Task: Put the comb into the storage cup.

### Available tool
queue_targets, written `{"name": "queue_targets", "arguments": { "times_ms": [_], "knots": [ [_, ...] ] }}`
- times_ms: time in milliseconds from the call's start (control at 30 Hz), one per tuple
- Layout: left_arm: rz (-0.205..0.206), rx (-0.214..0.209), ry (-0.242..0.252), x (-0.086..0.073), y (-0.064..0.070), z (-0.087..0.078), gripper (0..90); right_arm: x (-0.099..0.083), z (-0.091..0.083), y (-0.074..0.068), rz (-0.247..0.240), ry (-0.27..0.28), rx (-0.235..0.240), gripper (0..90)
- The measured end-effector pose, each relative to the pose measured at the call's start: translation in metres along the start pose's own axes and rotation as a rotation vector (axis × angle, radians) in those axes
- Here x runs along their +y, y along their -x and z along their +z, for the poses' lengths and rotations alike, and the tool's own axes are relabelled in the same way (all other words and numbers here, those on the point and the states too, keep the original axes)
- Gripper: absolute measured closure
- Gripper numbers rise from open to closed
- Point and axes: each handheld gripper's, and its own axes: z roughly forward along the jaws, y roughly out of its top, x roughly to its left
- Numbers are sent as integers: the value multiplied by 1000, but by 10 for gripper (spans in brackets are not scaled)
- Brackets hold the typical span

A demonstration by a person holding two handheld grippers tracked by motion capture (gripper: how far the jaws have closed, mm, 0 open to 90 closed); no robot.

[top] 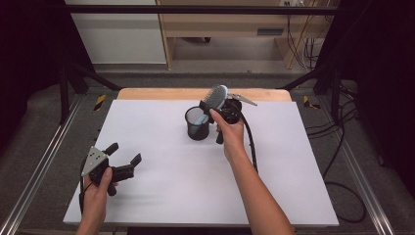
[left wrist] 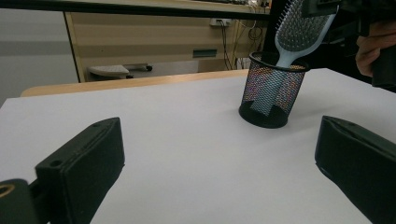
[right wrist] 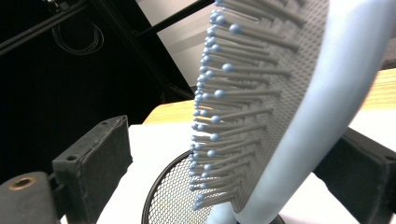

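A black mesh cup (top: pixel 197 123) stands upright behind the middle of the white table (top: pixel 161 186). A light blue hairbrush (top: pixel 217 97) stands in it, handle down, head leaning right above the rim. My right gripper (top: pixel 215 104) is at the brush head and open. In the right gripper view the brush (right wrist: pixel 289 107) sits between the jaws of this gripper (right wrist: pixel 233 135), with a gap on the bristle side and the cup (right wrist: pixel 173 196) below. My left gripper (top: pixel 126 152) is open with nothing in it at the front left. The left gripper (left wrist: pixel 219 130) faces the cup (left wrist: pixel 271 93) and brush (left wrist: pixel 299 32).
A black cable (top: pixel 252 142) trails from the right gripper along the forearm. The table's wooden back edge (top: pixel 166 93) lies just behind the cup. Metal rails (top: pixel 44 161) run along both sides, and wooden furniture (top: pixel 230 24) stands beyond.
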Motion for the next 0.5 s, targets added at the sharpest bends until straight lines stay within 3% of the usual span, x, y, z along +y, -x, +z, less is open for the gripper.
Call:
{"name": "queue_targets", "arguments": {
  "times_ms": [500],
  "knots": [
    [1,0,0,0,0,0,15,2,-4,-3,-27,-3,1,46]
  ]
}}
